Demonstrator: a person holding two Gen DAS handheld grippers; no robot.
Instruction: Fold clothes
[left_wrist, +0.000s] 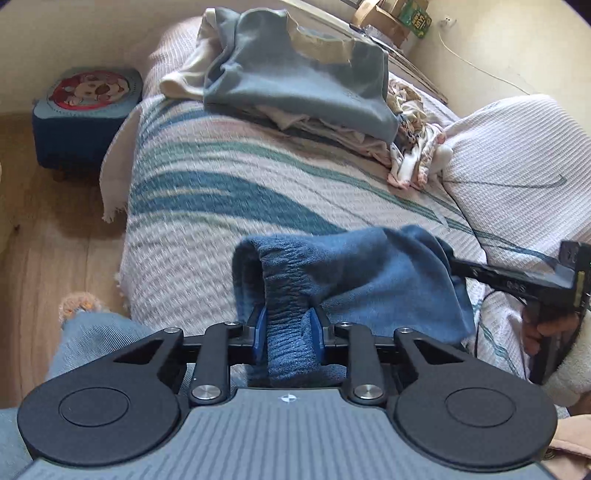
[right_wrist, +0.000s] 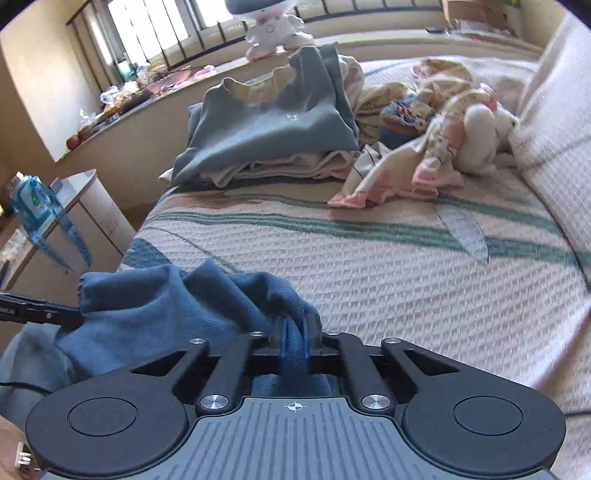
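Jaws of left gripper (left_wrist: 287, 332) and right gripper (right_wrist: 294, 341) clamp the blue garment (left_wrist: 369, 273); mid-fold, next laying it flat on the bed (left_wrist: 221, 192).

You're in a home bedroom. You've got a bed (left_wrist: 229, 192) under a woven striped bedspread, with a white textured pillow (left_wrist: 517, 147) at its head. A stack of folded clothes (right_wrist: 266, 125) sits on it, loose baby garments (right_wrist: 406, 173) beside that, and a white plush toy (right_wrist: 484, 133) near the pillow. Wood-look floor (left_wrist: 44, 236) beside the bed, with a small blue stool bearing a cartoon cushion (left_wrist: 88, 88). Barred window (right_wrist: 155, 26) above a cluttered sill, toy figure (right_wrist: 273, 29) standing on it. Pale cabinet (right_wrist: 85, 206) beside the bed. Cardboard boxes (left_wrist: 384, 18) in the corner.
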